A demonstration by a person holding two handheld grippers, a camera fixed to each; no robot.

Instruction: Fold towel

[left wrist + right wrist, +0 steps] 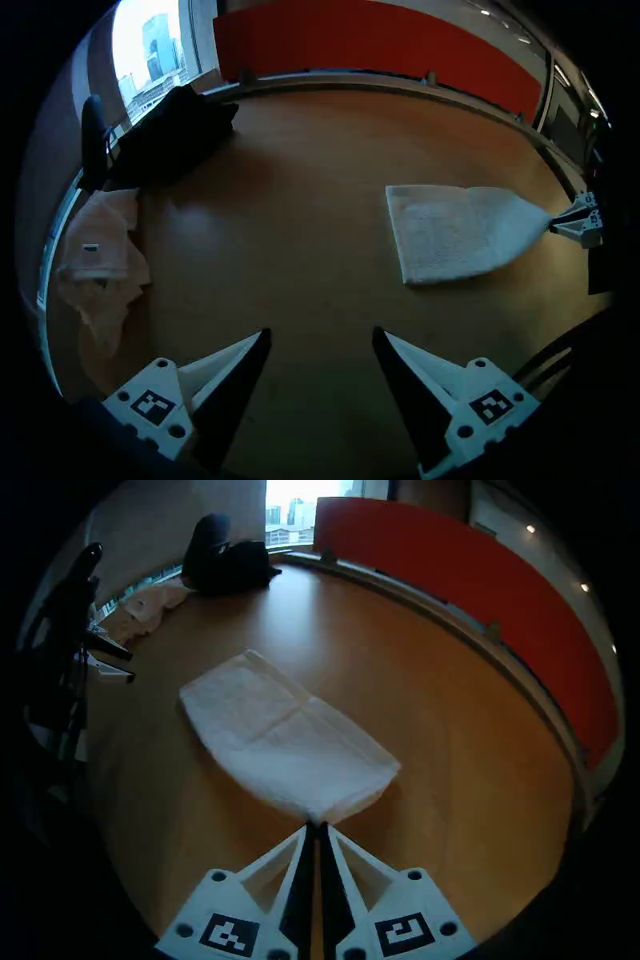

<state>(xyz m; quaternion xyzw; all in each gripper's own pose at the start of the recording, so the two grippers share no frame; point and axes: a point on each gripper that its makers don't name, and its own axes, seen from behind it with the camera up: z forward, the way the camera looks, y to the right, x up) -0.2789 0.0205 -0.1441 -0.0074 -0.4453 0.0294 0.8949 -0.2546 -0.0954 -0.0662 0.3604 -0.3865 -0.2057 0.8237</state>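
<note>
A white towel (pixel 456 232), folded over, lies on the wooden table (pixel 304 160). Its near corner is pulled to a point and slightly lifted, with my right gripper (pixel 552 222) shut on it. In the right gripper view the towel (pixel 280 736) spreads out ahead of the right gripper (pixel 316 826), whose fingers pinch that corner. My left gripper (pixel 320 332) is open with nothing between its fingers, low over bare table to the left of the towel. In the right gripper view the left gripper (pixel 132 666) is far left, apart from the towel.
A pale pink cloth pile (pixel 100 256) lies at the table's left edge, also seen far off as the cloth pile (pixel 152 600). A black bag (pixel 172 132) sits beyond it by the window. A red panel (pixel 376 44) runs along the table's back edge.
</note>
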